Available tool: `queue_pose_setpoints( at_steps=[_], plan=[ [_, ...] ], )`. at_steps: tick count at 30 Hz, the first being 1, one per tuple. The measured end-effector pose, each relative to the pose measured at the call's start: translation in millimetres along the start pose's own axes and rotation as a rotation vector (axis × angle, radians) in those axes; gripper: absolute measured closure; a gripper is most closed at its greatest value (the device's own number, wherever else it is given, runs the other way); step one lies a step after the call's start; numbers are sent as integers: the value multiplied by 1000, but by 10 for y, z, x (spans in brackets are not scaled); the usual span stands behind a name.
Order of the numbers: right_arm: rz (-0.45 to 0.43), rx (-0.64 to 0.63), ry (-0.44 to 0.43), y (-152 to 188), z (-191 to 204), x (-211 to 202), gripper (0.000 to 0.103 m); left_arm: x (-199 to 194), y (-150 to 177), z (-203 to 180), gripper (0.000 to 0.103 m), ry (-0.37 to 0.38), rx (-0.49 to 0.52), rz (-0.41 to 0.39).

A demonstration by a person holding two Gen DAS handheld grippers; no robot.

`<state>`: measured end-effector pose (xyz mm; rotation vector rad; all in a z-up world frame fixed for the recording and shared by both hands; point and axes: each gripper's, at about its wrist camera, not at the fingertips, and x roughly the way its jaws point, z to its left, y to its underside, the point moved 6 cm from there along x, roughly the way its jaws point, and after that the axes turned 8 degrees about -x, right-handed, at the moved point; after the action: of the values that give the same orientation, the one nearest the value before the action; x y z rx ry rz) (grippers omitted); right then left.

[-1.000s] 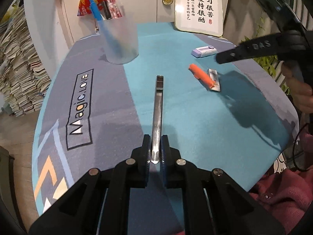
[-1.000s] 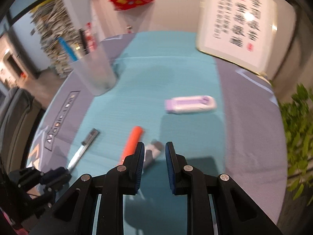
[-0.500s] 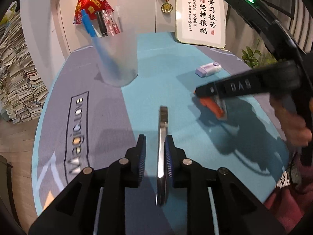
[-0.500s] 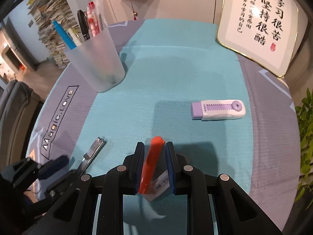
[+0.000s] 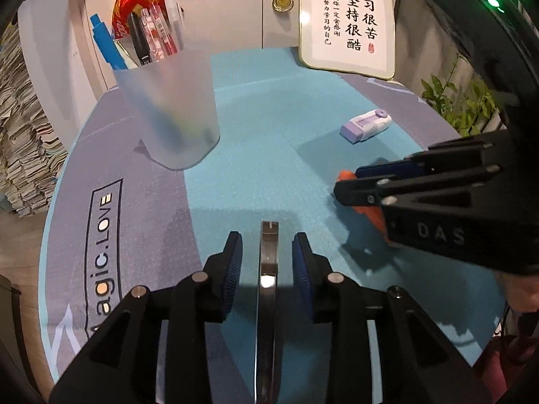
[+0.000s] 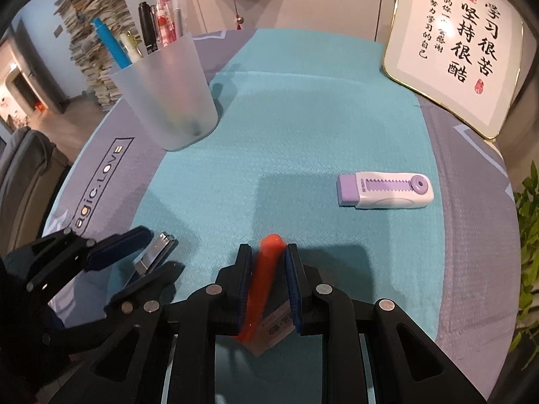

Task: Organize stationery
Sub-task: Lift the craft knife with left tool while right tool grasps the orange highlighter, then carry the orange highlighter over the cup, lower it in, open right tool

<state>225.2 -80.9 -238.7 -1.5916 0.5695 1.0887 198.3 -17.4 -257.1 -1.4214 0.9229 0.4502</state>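
A silver metal knife-like tool point(image 5: 268, 262) lies on the teal mat between the pads of my left gripper point(image 5: 267, 245), which is open around it; it also shows in the right wrist view point(image 6: 155, 256). My right gripper point(image 6: 268, 259) is open and straddles an orange pen-like item point(image 6: 264, 279) with a white label point(image 6: 277, 325); the pads stand close on either side. The same orange item point(image 5: 365, 208) shows in the left wrist view under the right gripper point(image 5: 350, 183). A frosted cup point(image 5: 168, 111) holding several pens stands far left. A purple and white eraser point(image 6: 384, 190) lies to the right.
A framed calligraphy board point(image 6: 458, 43) leans at the back right. A red packet point(image 5: 141, 3) hangs on the wall behind the cup. A green plant point(image 5: 461, 101) stands off the table's right edge. Stacks of paper point(image 5: 20, 134) stand left of the table.
My left gripper has opened and slid forward along the metal tool. My right gripper has moved down and forward, and now straddles the orange item.
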Motion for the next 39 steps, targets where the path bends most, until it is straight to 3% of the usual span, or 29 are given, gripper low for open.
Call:
queue_pose_setpoints(
  at_steps=[2, 5, 11, 27, 39],
  plan=[
    [-7, 6, -13, 3, -15, -9, 86, 1, -6, 11, 78, 1, -6, 1],
    [-15, 24, -24, 27, -53, -66, 88, 8, -22, 14, 94, -8, -13, 1],
    [-50, 39, -42, 12, -65, -200, 88, -98, -75, 41, 94, -11, -45, -27],
    [-151, 36, -57, -71, 49, -631, 88, -769, -234, 245, 94, -11, -124, -202],
    [-264, -36, -42, -443, 287, -1029, 88, -1129, -270, 427, 94, -10, -156, -306]
  ],
)
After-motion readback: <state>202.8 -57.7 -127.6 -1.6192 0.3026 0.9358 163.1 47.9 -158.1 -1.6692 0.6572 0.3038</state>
